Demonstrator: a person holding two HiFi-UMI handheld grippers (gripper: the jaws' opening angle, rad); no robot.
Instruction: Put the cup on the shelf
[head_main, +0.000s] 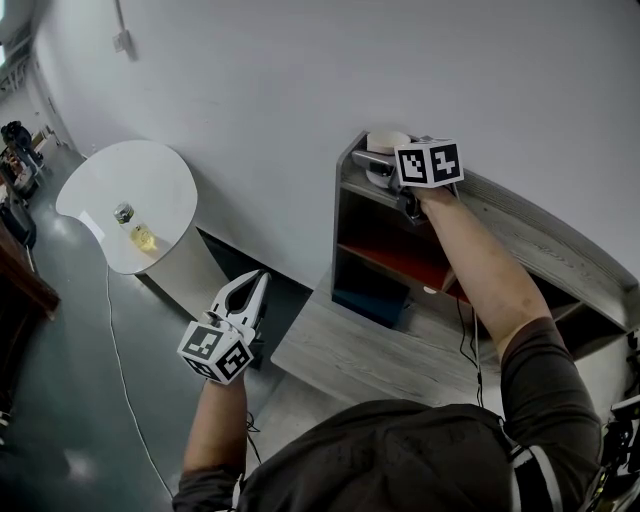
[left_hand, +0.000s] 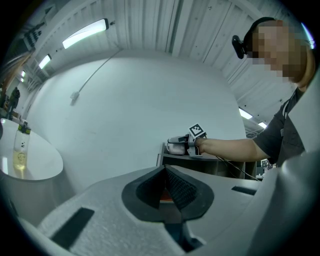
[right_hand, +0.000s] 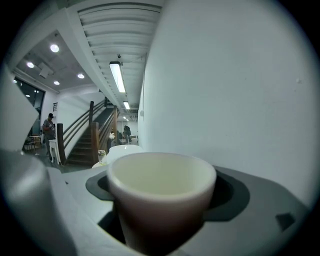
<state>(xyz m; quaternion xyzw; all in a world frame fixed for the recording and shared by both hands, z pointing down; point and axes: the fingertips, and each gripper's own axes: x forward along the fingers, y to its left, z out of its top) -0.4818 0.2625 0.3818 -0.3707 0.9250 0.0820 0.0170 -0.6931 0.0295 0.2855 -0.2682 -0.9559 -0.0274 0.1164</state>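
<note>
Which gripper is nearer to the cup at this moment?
Right. The right gripper is shut on the cup, holding it at the top of the shelf. The left gripper hangs shut and empty, lower down and well to the shelf's left.

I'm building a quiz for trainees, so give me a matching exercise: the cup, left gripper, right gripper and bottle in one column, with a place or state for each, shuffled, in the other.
Column one:
1. cup
2. left gripper
3. right gripper
4. bottle

Column two:
A. standing on the round white table
B. jaws together, nothing between them
C. closed on the cup
D. white, held at the top of the shelf

Pairs: 1-D, 2-B, 3-C, 4-A.
</note>
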